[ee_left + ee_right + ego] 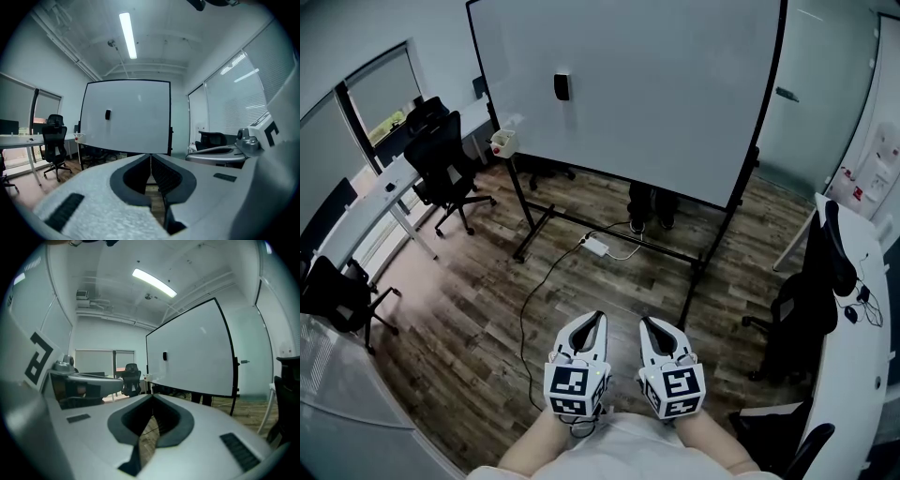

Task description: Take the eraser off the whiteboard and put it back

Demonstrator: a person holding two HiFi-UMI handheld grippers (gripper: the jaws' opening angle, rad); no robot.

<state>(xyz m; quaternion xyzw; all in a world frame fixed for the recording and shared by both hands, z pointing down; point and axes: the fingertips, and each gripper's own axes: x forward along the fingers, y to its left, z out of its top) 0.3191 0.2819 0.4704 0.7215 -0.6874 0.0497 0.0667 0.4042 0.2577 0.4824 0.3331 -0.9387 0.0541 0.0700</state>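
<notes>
Close in, the left gripper point(597, 319) and right gripper point(650, 322) sit side by side, jaws pressed together, empty. Far across the floor, the small black eraser point(562, 86) clings high on the whiteboard point(675, 84), left of centre. It looks light and stiff-cased, so pinch its long sides.

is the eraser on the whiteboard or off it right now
On it: the small black rectangular eraser clings to the large white whiteboard, upper left; the left claw and right claw are shut and empty.
</notes>
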